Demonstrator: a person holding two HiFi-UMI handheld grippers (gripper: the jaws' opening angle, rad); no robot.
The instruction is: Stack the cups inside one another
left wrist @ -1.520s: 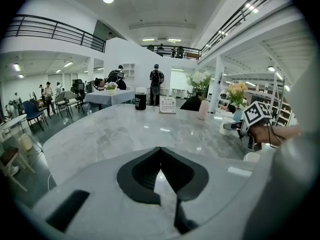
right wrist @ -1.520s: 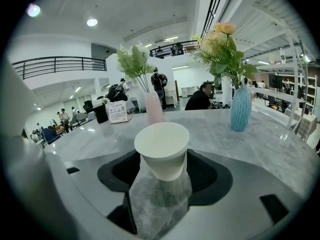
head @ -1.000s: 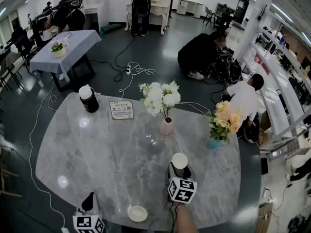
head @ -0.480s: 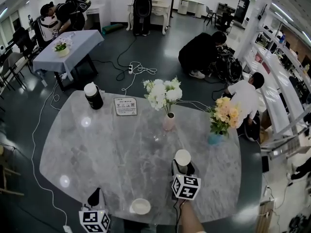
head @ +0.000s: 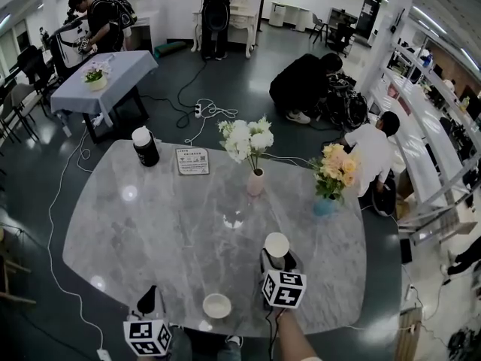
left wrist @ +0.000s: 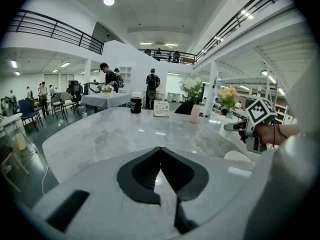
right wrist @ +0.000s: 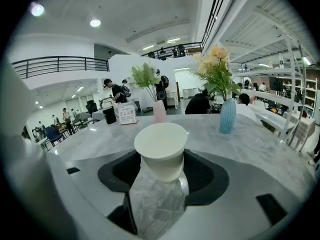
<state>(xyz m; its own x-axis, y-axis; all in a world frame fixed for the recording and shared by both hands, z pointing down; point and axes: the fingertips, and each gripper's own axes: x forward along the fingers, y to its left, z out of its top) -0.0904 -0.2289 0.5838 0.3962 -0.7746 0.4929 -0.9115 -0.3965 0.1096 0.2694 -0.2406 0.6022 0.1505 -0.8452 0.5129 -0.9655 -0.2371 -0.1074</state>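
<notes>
Item one, held cup (right wrist: pixel 161 146): sitting upright between the two dark jaws of the right gripper (right wrist: pixel 161 164); the jaws are closing on its lower wall from either side, pressing it, while the rim is standing above them; the open mouth is facing up; whether its base is touching the table (head: pixel 150 224) cannot be told.

In the head view this cup (head: pixel 276 244) is showing just beyond the right gripper (head: pixel 276 256), over the near right part of the table; the marker cube is riding behind it, with a bare forearm leading to the lower edge.

Appearance: plain white paper cup; tapering from a wide round rim to a narrower base; empty inside; no print visible.

Item two, loose cup (head: pixel 216 305): standing mouth up on the table close to the near edge; lying between the two grippers, well apart from the held cup; same white, tapering make; showing in the left gripper view as a pale rim (left wrist: pixel 237 156) off to the right, outside the jaws.

Left gripper (left wrist: pixel 160 151): jaws are meeting tip to tip, fully closed, gripping nothing; only grey marble is showing beyond them; in the head view it (head: pixel 148 299) is hovering at the near left edge of the table, beside the loose cup and not touching it.
</notes>
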